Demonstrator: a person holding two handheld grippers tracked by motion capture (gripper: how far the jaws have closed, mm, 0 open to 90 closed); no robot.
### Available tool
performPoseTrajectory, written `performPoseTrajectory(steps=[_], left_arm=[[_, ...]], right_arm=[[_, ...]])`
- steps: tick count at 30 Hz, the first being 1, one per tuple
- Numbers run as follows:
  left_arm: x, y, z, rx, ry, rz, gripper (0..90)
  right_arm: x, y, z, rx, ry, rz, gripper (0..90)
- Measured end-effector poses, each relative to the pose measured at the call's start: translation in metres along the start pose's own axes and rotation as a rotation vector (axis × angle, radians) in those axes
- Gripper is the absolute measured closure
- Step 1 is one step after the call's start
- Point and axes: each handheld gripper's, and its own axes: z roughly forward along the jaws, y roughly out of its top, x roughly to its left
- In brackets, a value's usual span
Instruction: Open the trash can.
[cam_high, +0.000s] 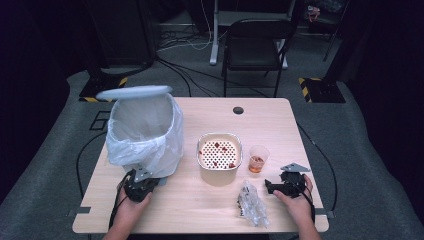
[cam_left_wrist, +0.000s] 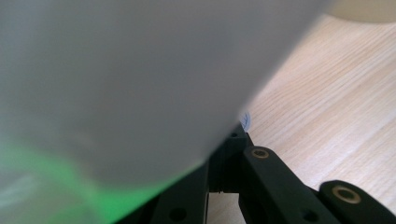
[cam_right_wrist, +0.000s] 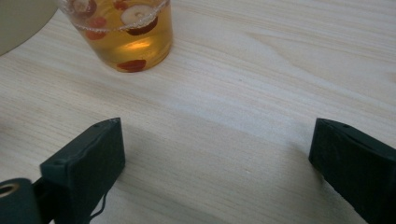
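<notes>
A white bin (cam_high: 145, 130) lined with a thin plastic bag stands at the table's left, its lid raised. My left gripper (cam_high: 143, 179) sits low against the bin's front base. In the left gripper view its jaws (cam_left_wrist: 229, 140) are shut, and the bin's white wall (cam_left_wrist: 116, 70) looms just above them. A scrap of white film shows at the tip; I cannot tell whether it is pinched. My right gripper (cam_high: 276, 180) rests at the front right, open (cam_right_wrist: 217, 135) over bare wood. A clear cup (cam_high: 258, 160) of amber liquid with red fruit (cam_right_wrist: 126, 37) stands a little beyond it.
A metal pot (cam_high: 219, 175) holding a perforated strainer (cam_high: 218, 152) with red bits sits mid-table, left of the cup. A crumpled clear plastic bag (cam_high: 252, 205) lies near the front edge, left of my right hand. A black chair (cam_high: 255, 45) stands behind the wooden table (cam_high: 200, 210).
</notes>
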Motion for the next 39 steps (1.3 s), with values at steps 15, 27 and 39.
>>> performPoseTrajectory(steps=[15, 27, 39], left_arm=[[0.001, 0.000, 0.001, -0.015, -0.012, -0.032, 90.0], [0.002, 0.001, 0.001, -0.001, -0.011, -0.014, 90.0], [0.002, 0.002, 0.000, 0.015, -0.003, 0.013, 90.0]], right_arm=[[0.000, 0.002, -0.008, 0.028, 0.025, 0.014, 16.6], [0.002, 0.005, -0.022, 0.026, 0.036, 0.049, 6.9], [0.029, 0.013, -0.064, 0.003, 0.137, 0.013, 0.0]])
